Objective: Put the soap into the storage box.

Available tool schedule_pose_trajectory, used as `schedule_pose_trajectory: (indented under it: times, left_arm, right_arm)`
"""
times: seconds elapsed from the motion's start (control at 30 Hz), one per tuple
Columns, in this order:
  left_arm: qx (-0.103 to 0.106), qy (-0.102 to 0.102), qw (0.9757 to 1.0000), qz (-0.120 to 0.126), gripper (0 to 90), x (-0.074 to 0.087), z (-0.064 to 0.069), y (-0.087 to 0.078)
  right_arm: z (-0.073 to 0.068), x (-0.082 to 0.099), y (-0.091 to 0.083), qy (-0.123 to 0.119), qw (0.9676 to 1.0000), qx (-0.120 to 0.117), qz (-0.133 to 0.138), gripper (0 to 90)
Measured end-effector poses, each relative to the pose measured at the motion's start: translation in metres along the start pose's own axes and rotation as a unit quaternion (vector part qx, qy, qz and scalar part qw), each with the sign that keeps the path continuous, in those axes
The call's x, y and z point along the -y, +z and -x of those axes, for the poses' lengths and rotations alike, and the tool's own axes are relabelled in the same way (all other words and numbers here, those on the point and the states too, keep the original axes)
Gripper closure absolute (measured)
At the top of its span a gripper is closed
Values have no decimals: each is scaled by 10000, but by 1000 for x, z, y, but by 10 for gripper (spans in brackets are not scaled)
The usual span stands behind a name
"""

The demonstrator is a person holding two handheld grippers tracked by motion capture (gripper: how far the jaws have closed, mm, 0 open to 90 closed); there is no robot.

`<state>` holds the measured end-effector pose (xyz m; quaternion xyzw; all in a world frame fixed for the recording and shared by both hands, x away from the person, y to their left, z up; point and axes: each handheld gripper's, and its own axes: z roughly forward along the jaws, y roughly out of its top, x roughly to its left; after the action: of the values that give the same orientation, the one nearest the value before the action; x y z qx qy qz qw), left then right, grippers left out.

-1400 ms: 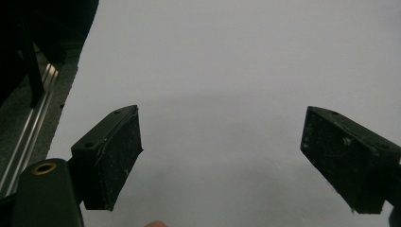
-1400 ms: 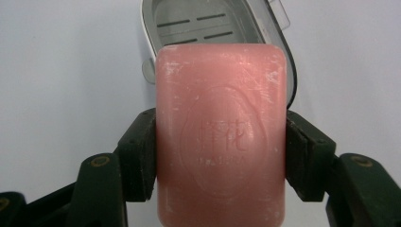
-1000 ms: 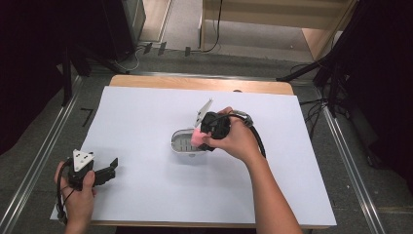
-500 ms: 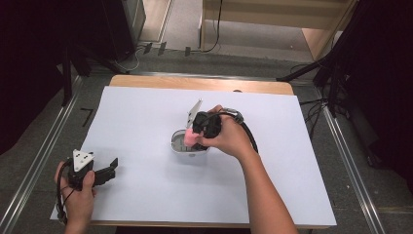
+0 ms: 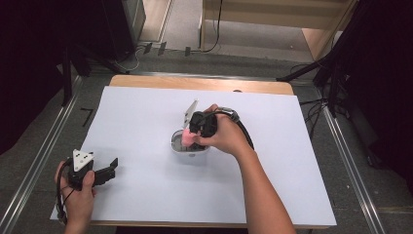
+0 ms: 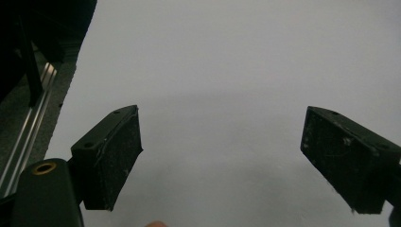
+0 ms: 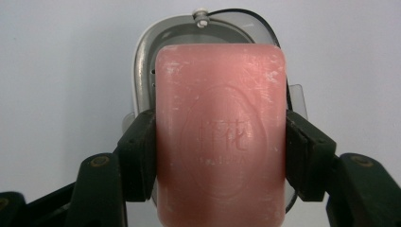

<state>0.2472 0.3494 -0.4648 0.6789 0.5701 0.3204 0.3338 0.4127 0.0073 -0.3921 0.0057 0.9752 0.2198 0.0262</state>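
Two grippers are in my hands at the white table (image 5: 146, 126). My right gripper (image 5: 194, 135) is squeezed tight on a pink bar of soap (image 7: 221, 142), one black pad on each long side of it. I hold the soap right over a small soap box (image 7: 144, 75), which sits near the middle of the table. From the high view the pink soap (image 5: 187, 138) looks partly down inside the box (image 5: 178, 146), but I cannot tell if it touches the bottom. The soap has a stamped oval mark with letters on its top face. The box is pale grey with rounded corners, and a clear lid (image 7: 246, 19) shows behind its far end. My left gripper (image 5: 109, 168) rests low at the near left corner of the table, well apart from the box. Its jaws stand wide apart with nothing but bare white table between them.
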Motion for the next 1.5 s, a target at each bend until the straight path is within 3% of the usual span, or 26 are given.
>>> schedule_pose_trajectory:
  times: [0.5, 0.7, 0.87, 1.07, 1.1, 1.2, 1.37, 1.47, 1.5]
  left_arm:
    - [21, -41, 10000, -9, 140, 0, -1, 0]
    - [49, -67, 10000, -12, 140, 0, -2, 0]
    - [60, -84, 9999, -16, 140, 0, -2, 0]
    - [63, -82, 9999, -16, 140, 0, -2, 0]
    - [63, -82, 9999, -16, 140, 0, -2, 0]
    - [66, -80, 9999, -9, 140, 0, -2, 0]
    - [60, -76, 10000, -9, 140, 0, -2, 0]
    - [53, -75, 10000, -11, 140, 0, -2, 0]
    - [58, -71, 10000, -12, 140, 0, -2, 1]
  right_arm:
    - [3, -3, 9, -9, 9999, -101, -5, 388]
    - [4, 0, -8, 352, 9981, -134, 486, 359]
    - [5, 8, -14, 586, 9970, 4, 510, 327]
    - [5, 27, -19, 1215, 9902, 129, 670, 235]
    - [4, 31, -21, 1424, 9874, 199, 654, 217]
    - [3, 41, -23, 1713, 9819, 200, 780, 172]
    - [-3, 58, -26, 2116, 9714, 592, 896, 3]
    - [-9, 73, -28, 2368, 9630, 961, 856, 0]
    - [-9, 73, -28, 2368, 9630, 961, 856, 0]
